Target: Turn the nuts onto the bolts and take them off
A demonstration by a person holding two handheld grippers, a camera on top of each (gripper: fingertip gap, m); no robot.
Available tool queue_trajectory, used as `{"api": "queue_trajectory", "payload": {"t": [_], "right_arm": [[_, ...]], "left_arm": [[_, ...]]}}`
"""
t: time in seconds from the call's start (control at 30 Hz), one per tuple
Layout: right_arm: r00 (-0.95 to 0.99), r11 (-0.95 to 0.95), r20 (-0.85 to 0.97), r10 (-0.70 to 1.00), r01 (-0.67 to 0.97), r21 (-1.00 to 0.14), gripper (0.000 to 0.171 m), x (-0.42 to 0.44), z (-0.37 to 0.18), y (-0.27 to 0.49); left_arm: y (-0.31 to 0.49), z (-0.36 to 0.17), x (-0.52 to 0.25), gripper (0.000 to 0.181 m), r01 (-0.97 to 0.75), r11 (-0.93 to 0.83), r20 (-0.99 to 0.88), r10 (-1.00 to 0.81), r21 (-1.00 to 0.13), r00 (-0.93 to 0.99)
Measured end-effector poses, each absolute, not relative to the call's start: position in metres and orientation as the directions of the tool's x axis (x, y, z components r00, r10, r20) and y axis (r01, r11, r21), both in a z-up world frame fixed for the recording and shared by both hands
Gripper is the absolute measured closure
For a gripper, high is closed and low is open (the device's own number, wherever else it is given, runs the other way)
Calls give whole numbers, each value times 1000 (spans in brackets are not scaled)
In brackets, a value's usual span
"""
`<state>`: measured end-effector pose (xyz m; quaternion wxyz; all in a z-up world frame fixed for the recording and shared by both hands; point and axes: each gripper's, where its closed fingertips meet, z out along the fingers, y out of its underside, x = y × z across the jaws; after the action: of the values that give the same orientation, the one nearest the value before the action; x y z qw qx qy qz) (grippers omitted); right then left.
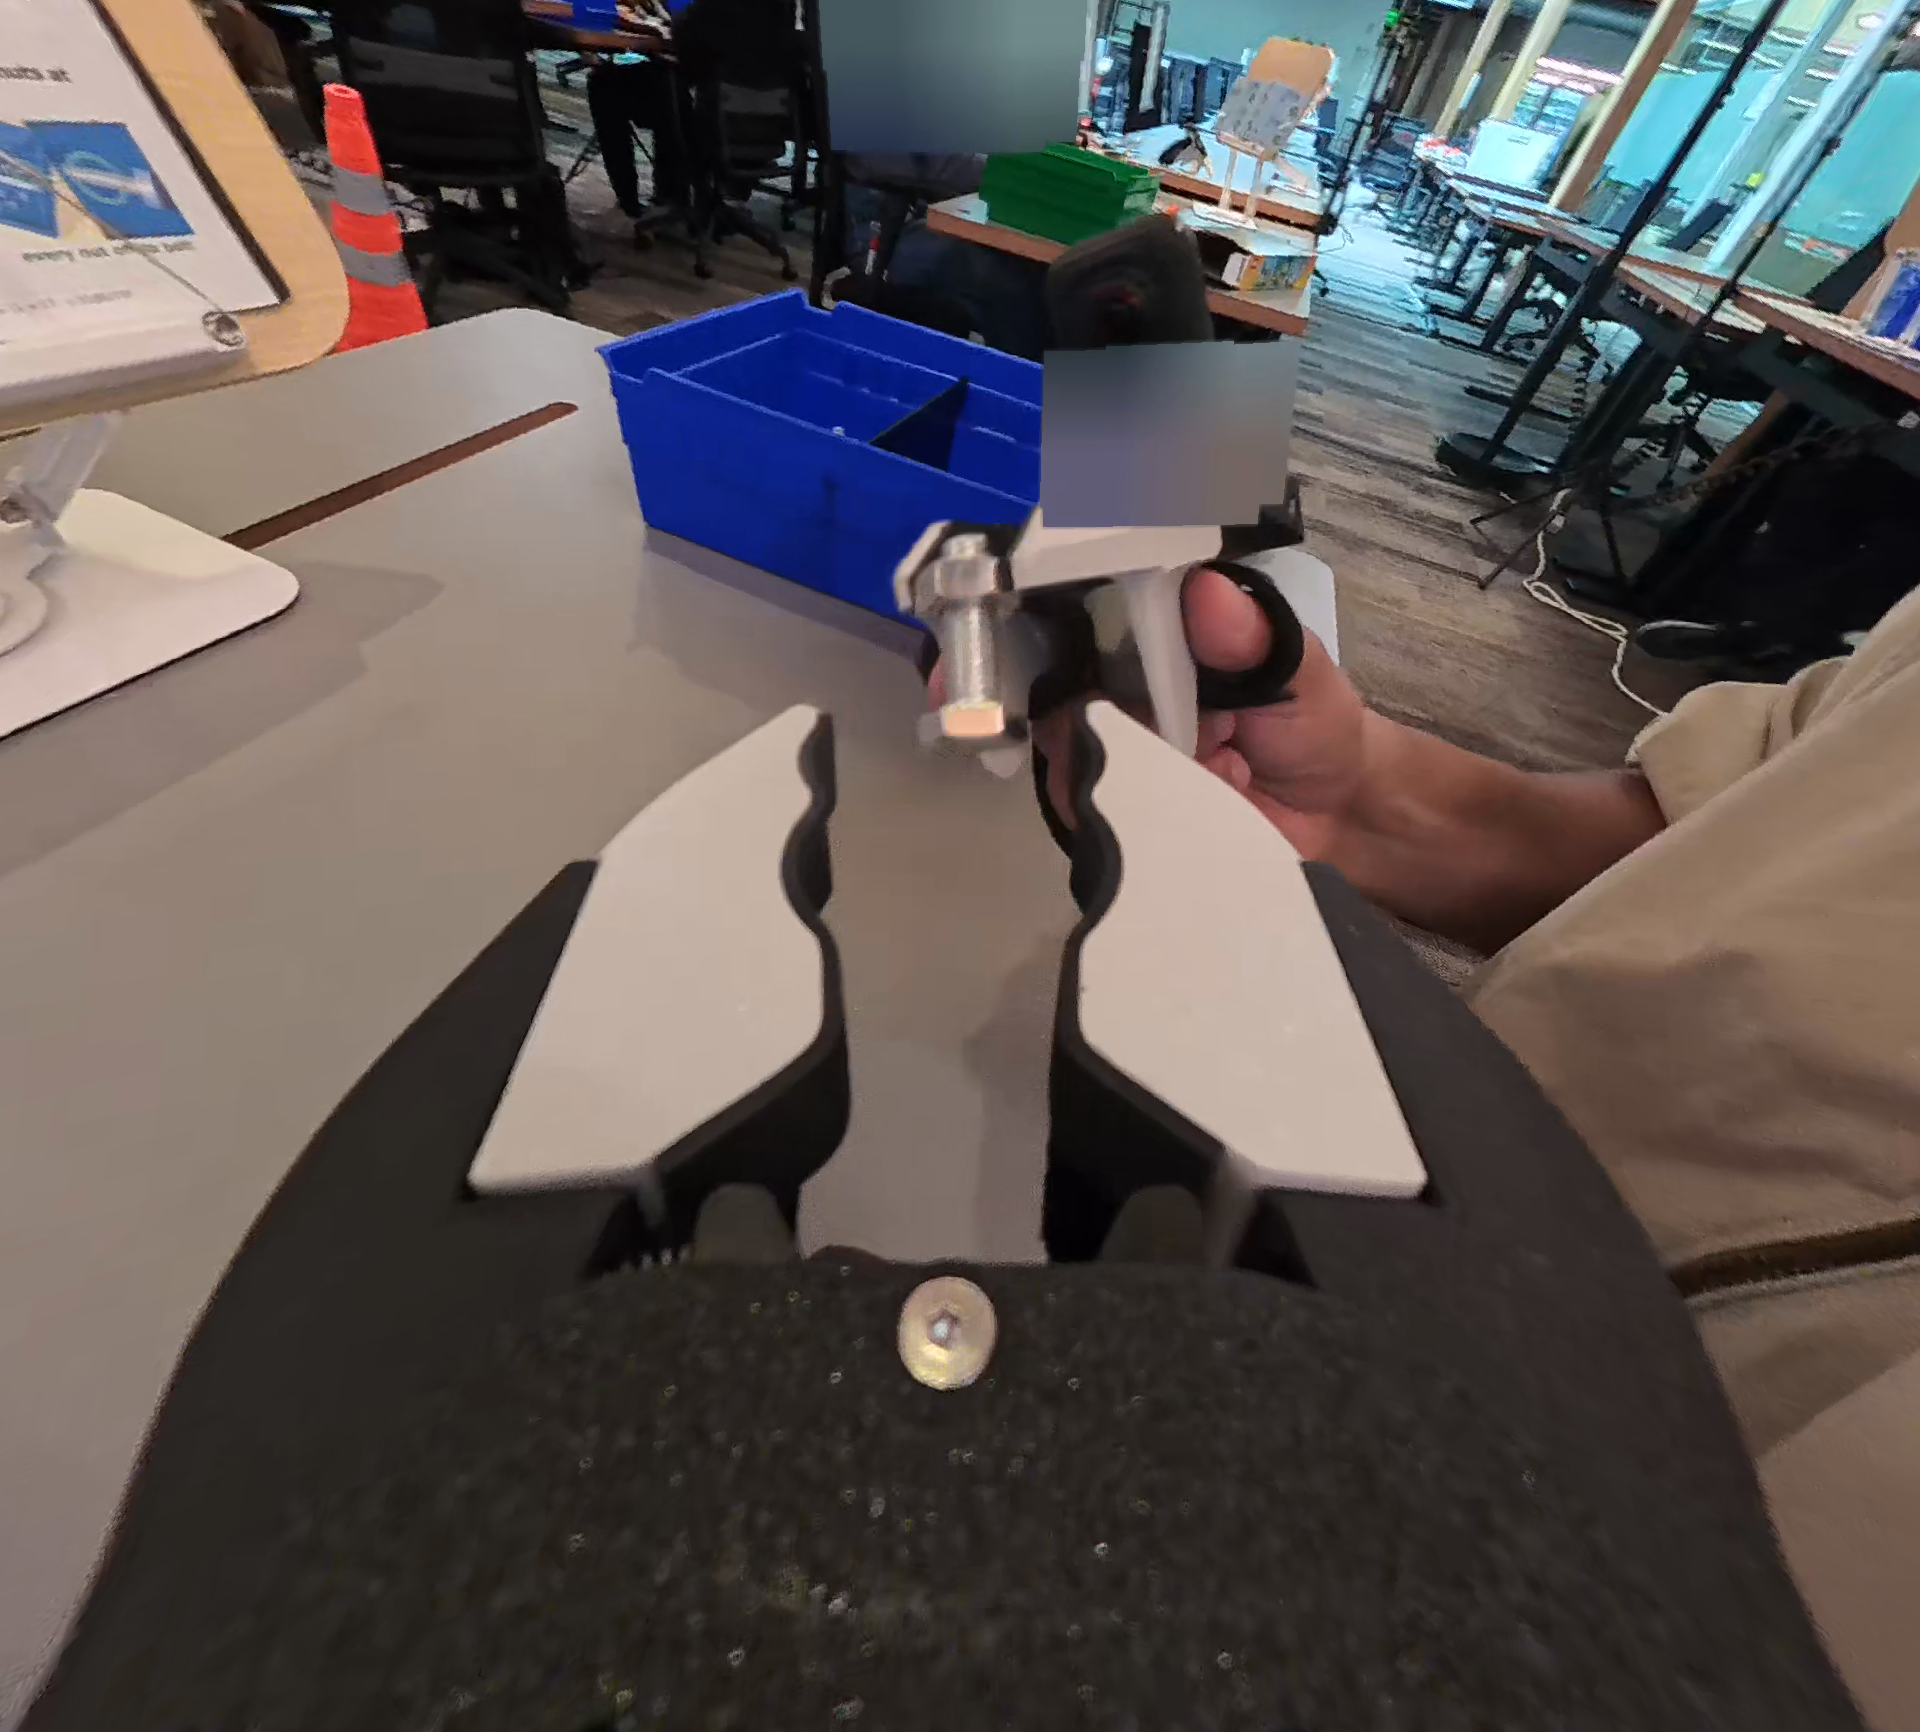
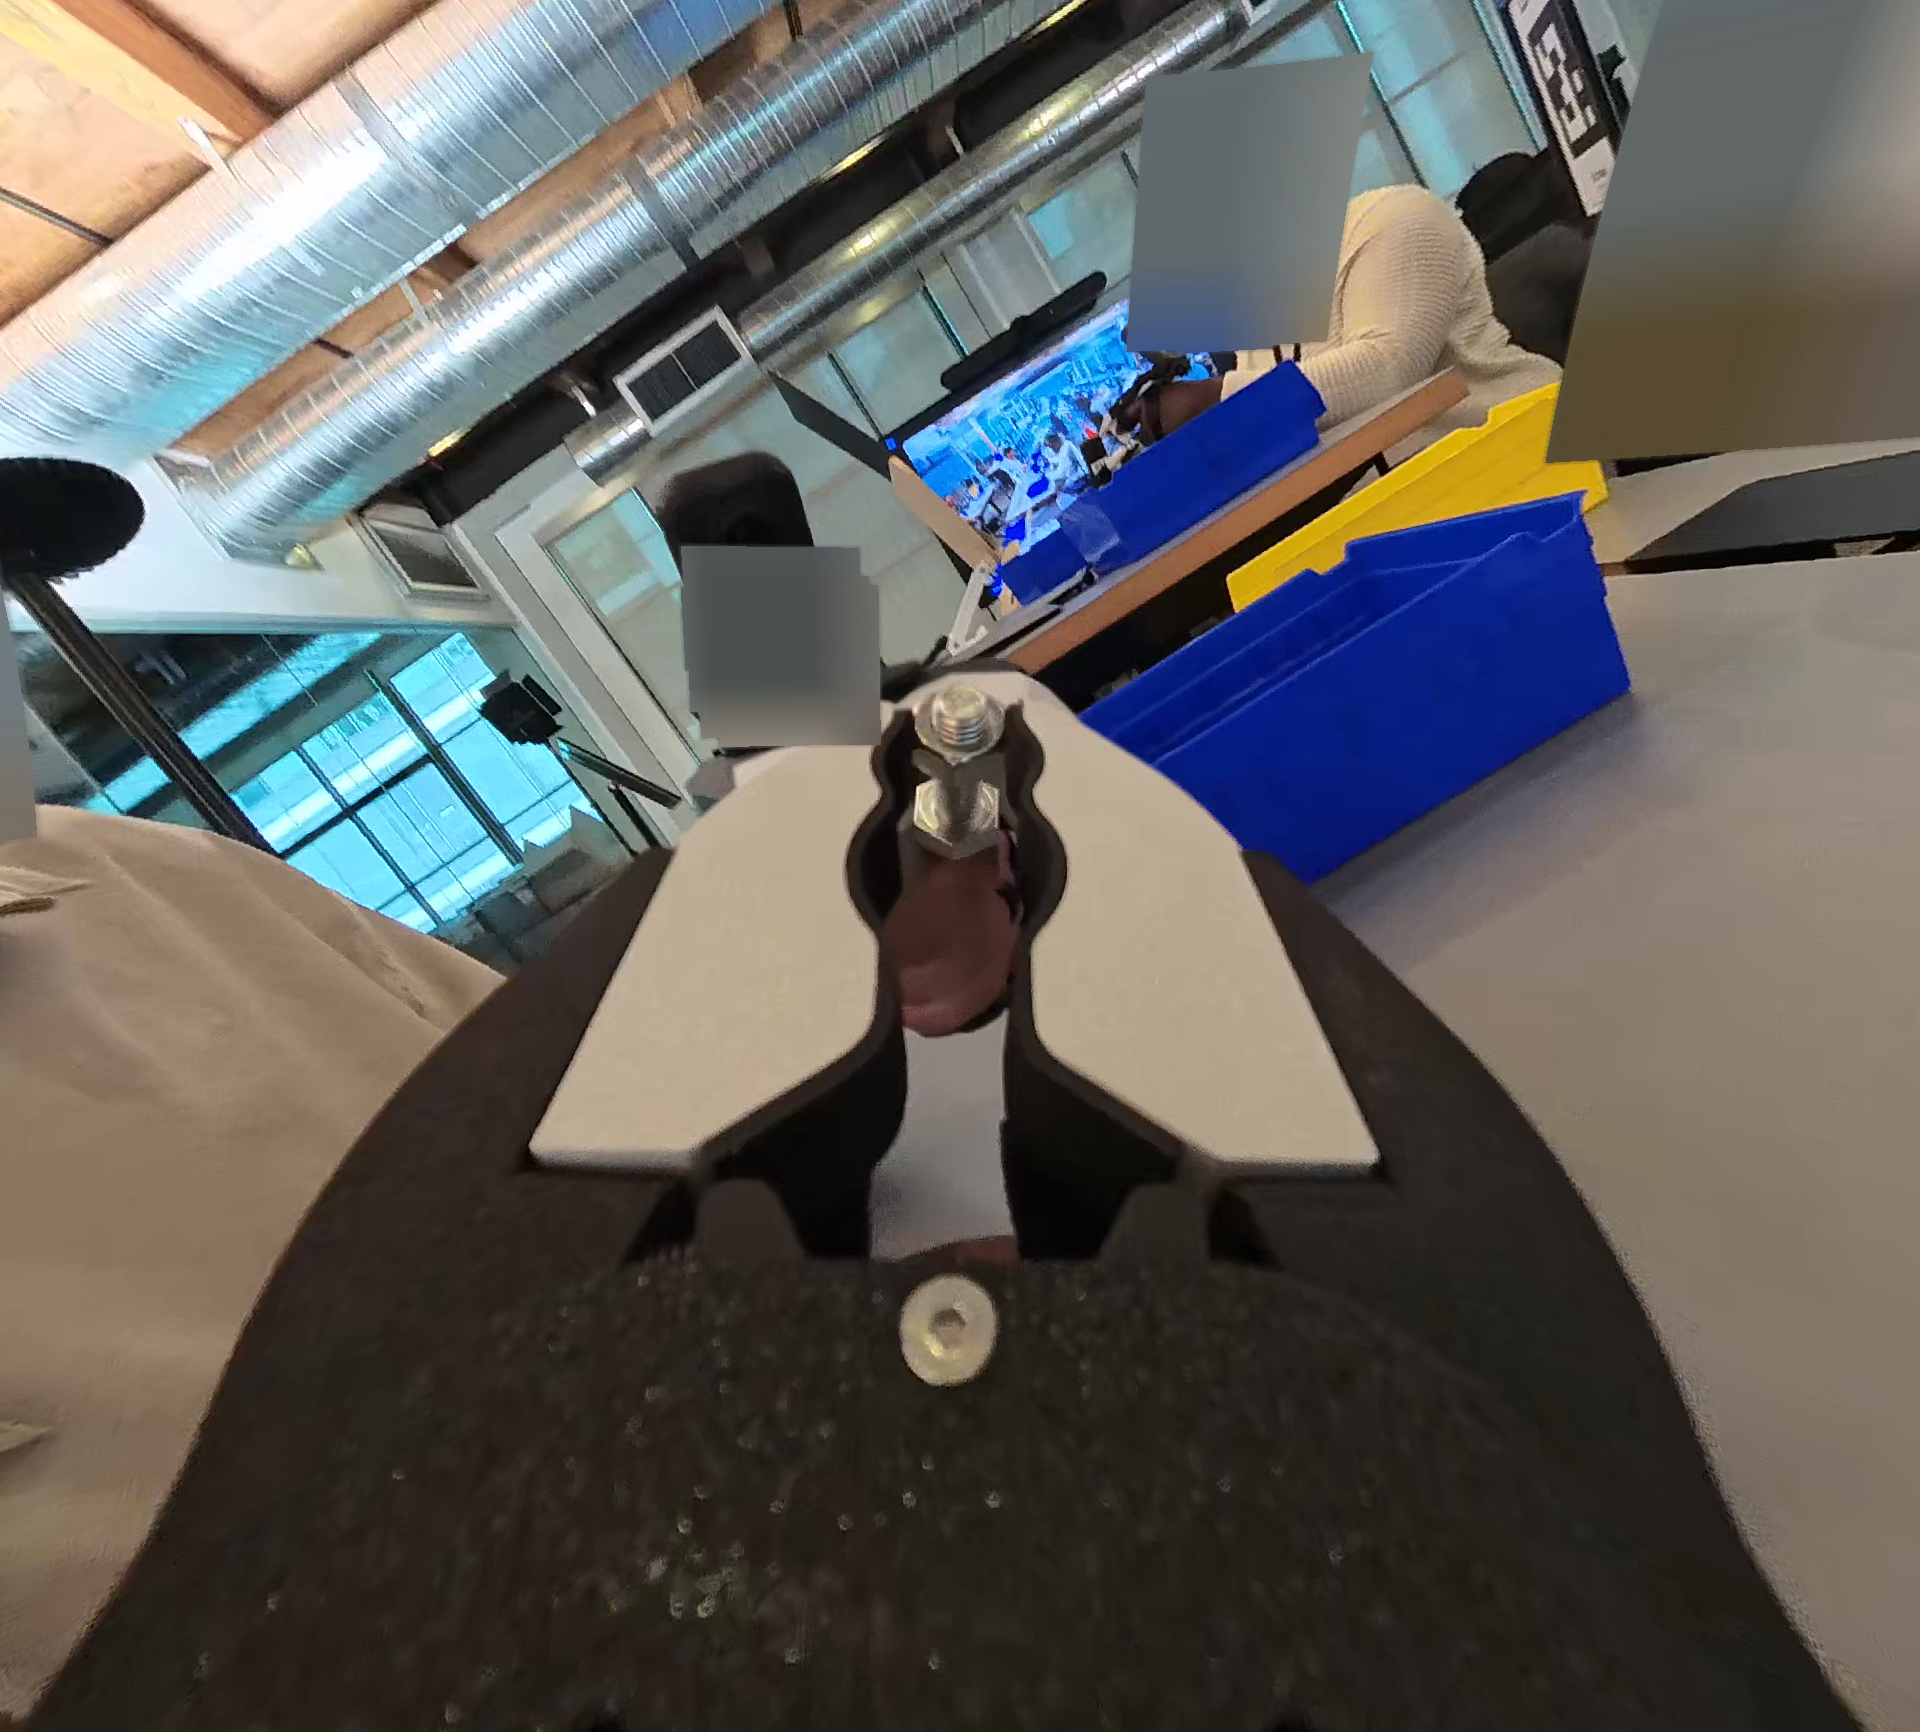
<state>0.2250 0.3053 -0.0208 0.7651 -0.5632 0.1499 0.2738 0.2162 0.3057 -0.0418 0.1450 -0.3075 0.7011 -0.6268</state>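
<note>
A silver bolt with a nut threaded near its tip is held above the grey table. My right gripper is shut on it at the nut end, with the bolt head pointing down toward my left gripper. In the right wrist view the right gripper clamps the bolt, and the nut sits between the fingertips. My left gripper is open and empty, its fingertips just below and either side of the bolt head.
A blue divided bin stands on the table behind the bolt and shows at the right in the right wrist view. A white stand with a printed sheet is at the far left. A hand grips the right gripper's handle.
</note>
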Motion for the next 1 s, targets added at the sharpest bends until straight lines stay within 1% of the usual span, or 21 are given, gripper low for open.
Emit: {"api": "queue_trajectory", "payload": {"t": [0.07,0.27,0.3,0.33,0.37,0.6,0.9,1.0], "right_arm": [[793,235,-550,263,-606,-760,154,226,-18,303],[797,256,-546,259,-602,-757,154,221,-18,303],[798,255,-547,254,-601,-758,155,221,-19,303],[800,254,-546,248,-597,-761,154,221,-19,304],[806,254,-542,240,-591,-766,154,220,-19,304],[850,217,-495,181,-525,-823,154,217,-20,306],[851,220,-502,153,-525,-822,154,219,-20,306],[855,219,-500,137,-518,-827,154,220,-20,305]], "left_arm": [[305,-47,217,135,-255,21,188,-619,-967,-763],[298,-50,216,136,-220,51,139,-631,-974,-763],[297,-49,215,140,-209,59,127,-630,-976,-767],[297,-49,215,156,-200,68,112,-635,-977,-765],[297,-49,214,161,-186,81,94,-634,-979,-768],[300,-50,213,162,-125,177,-26,-667,-976,-745],[302,-50,217,161,-66,242,-130,-710,-968,-692],[305,-48,219,155,-53,250,-150,-722,-967,-675]]}}
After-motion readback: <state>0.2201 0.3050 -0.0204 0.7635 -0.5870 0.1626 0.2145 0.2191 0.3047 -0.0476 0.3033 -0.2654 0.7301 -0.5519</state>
